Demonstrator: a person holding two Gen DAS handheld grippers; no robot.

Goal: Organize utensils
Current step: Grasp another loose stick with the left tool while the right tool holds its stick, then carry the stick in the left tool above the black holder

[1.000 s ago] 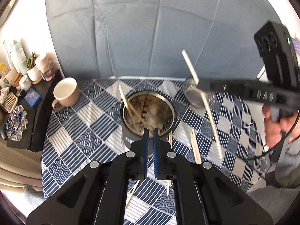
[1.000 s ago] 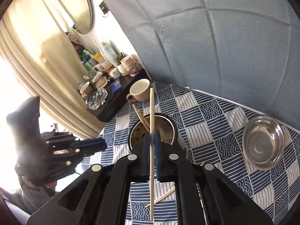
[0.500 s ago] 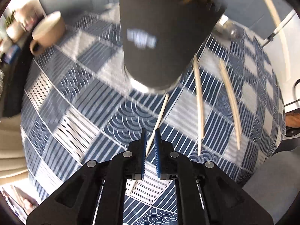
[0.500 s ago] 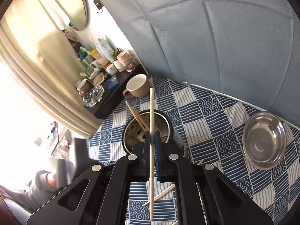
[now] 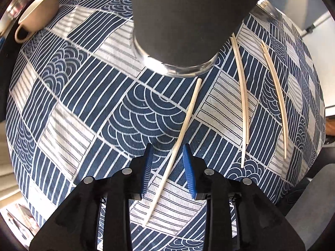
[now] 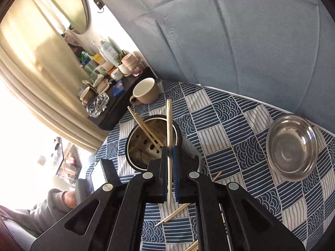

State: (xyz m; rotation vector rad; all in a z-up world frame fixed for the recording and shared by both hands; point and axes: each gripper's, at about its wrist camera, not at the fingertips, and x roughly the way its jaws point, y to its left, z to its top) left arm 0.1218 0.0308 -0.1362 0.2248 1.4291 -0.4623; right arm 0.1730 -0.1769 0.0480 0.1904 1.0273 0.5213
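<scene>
Now low beside the holder [image 5: 178,21], my left gripper [image 5: 167,156] has opened astride a loose chopstick [image 5: 184,125]; my right gripper [image 6: 170,152] stays clamped on another chopstick [image 6: 169,125], ready to drop in.

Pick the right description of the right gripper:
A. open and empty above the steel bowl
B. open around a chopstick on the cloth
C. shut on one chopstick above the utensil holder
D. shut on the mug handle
C: the right gripper pinches one upright chopstick over the utensil holder.
</scene>
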